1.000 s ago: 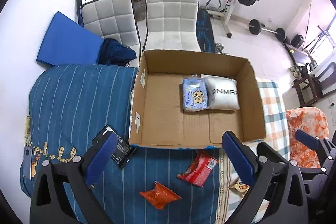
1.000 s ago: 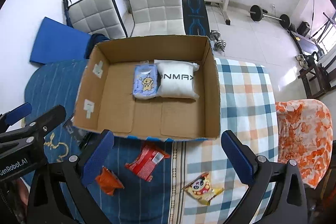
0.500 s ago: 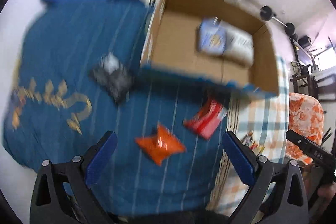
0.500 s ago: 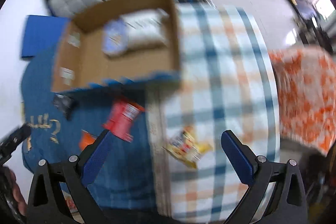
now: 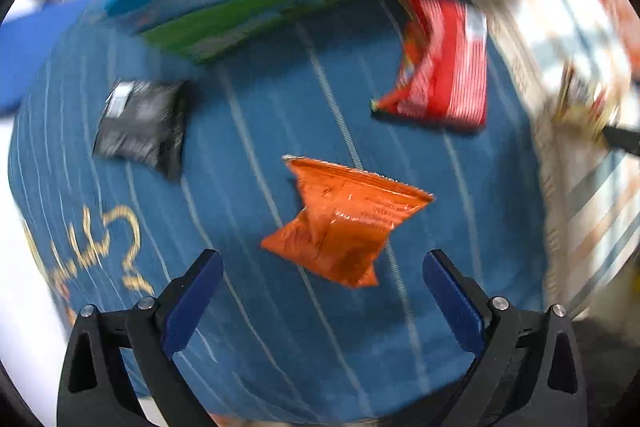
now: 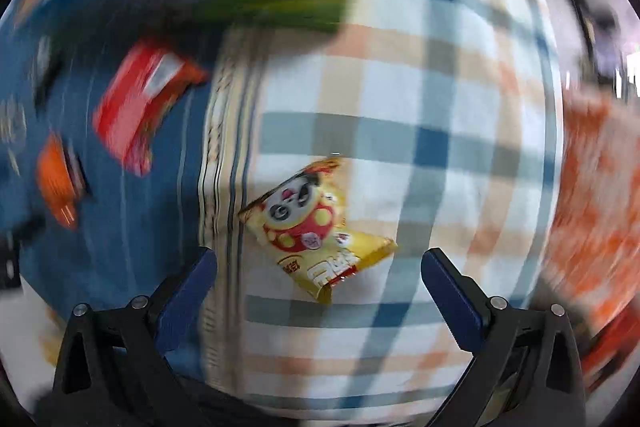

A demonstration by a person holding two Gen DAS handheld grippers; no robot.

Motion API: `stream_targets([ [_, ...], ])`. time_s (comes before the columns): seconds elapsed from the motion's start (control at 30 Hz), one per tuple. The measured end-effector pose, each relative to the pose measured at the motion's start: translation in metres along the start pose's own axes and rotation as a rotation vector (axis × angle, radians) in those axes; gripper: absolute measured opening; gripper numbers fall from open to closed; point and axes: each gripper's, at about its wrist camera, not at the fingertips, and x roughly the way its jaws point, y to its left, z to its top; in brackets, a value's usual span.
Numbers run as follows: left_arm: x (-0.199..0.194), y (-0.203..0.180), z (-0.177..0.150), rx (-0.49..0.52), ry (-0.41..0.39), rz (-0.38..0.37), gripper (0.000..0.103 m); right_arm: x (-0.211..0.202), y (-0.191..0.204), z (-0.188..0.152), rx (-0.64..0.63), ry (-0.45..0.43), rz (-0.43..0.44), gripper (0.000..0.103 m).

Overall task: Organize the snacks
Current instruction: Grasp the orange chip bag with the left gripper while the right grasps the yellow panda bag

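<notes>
The left gripper [image 5: 320, 287] hangs spread wide above the orange packet [image 5: 344, 223], which lies mid-frame on the blue cloth [image 5: 248, 327]; nothing sits between its fingers. A red packet [image 5: 444, 71] lies at upper right, a black one [image 5: 140, 123] at left. The right gripper [image 6: 318, 285], also spread and empty, hovers over the yellow panda packet [image 6: 316, 231] lying centre-frame on the checked cloth [image 6: 460, 131].
</notes>
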Motion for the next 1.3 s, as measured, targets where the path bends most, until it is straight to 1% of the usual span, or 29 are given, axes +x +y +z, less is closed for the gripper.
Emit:
stream_targets([
  [0.03,0.007,-0.007,0.002,0.046,0.011,0.024,0.102,0.003,0.008,0.0,-0.047,0.005,-0.029,0.103],
  [0.07,0.019,-0.015,0.006,0.096,0.04,0.054,0.102,0.008,0.016,0.001,-0.092,0.016,-0.059,0.103],
  [0.1,0.028,-0.019,0.008,0.113,0.064,0.061,0.102,0.013,0.022,0.001,-0.125,0.028,-0.082,0.103],
  [0.13,0.036,-0.02,0.01,0.114,0.084,0.053,0.095,0.018,0.027,0.002,-0.155,0.04,-0.095,0.103],
  [0.17,0.043,-0.02,0.012,0.103,0.101,0.034,0.083,0.024,0.03,0.002,-0.168,0.053,-0.097,0.102],
  [0.2,0.049,-0.017,0.015,0.063,0.115,-0.002,0.079,0.029,0.031,0.003,-0.168,0.07,-0.09,0.095],
  [0.23,0.053,-0.012,0.017,0.014,0.125,-0.039,0.072,0.035,0.03,0.003,-0.161,0.091,-0.074,0.087],
  [0.27,0.057,-0.005,0.017,-0.047,0.141,-0.079,0.072,0.039,0.028,0.004,-0.144,0.104,-0.07,0.075],
  [0.3,0.059,0.002,0.017,-0.107,0.147,-0.115,0.071,0.042,0.022,0.005,-0.104,0.114,-0.073,0.065],
  [0.33,0.059,0.007,0.016,-0.156,0.139,-0.139,0.069,0.044,0.013,0.005,-0.051,0.117,-0.051,0.062],
  [0.47,0.055,0.022,0.007,-0.288,0.115,-0.186,0.069,0.045,-0.032,0.003,0.219,0.128,0.173,0.061],
  [0.5,0.055,0.024,0.005,-0.305,0.111,-0.191,0.069,0.047,-0.041,0.001,0.274,0.129,0.22,0.061],
  [0.53,0.056,0.026,0.003,-0.317,0.107,-0.193,0.069,0.05,-0.049,-0.001,0.317,0.129,0.258,0.061],
  [0.6,0.061,0.029,0.001,-0.327,0.104,-0.191,0.069,0.054,-0.055,-0.003,0.353,0.128,0.287,0.062],
  [0.77,0.066,0.031,0.003,-0.346,0.097,-0.181,0.069,0.064,-0.054,-0.009,0.364,0.143,0.278,0.061],
  [0.8,0.069,0.033,0.001,-0.349,0.097,-0.179,0.069,0.065,-0.055,-0.011,0.37,0.141,0.274,0.06],
  [0.83,0.071,0.033,0.0,-0.354,0.096,-0.178,0.068,0.065,-0.054,-0.012,0.378,0.139,0.272,0.056],
  [0.87,0.071,0.034,-0.001,-0.361,0.094,-0.178,0.063,0.064,-0.054,-0.014,0.386,0.133,0.268,0.056],
  [0.93,0.069,0.036,0.0,-0.372,0.09,-0.175,0.059,0.059,-0.048,-0.019,0.384,0.117,0.262,0.049],
  [1.0,0.062,0.037,0.002,-0.381,0.076,-0.164,0.057,0.05,-0.042,-0.023,0.379,0.105,0.257,0.048],
  [1.03,0.058,0.037,0.001,-0.381,0.065,-0.158,0.046,0.044,-0.039,-0.026,0.375,0.092,0.259,0.047],
  [1.07,0.055,0.036,-0.002,-0.382,0.059,-0.16,0.043,0.041,-0.037,-0.027,0.371,0.085,0.258,0.047],
  [1.17,0.041,0.033,-0.012,-0.392,0.033,-0.149,0.043,0.023,-0.023,-0.035,0.35,0.056,0.265,0.045],
  [1.23,0.028,0.029,-0.014,-0.398,0.007,-0.157,0.043,0.011,-0.017,-0.037,0.33,0.035,0.277,0.044],
  [1.3,0.011,0.03,-0.015,-0.393,-0.02,-0.145,0.043,-0.006,-0.005,-0.043,0.303,0.008,0.294,0.044],
])
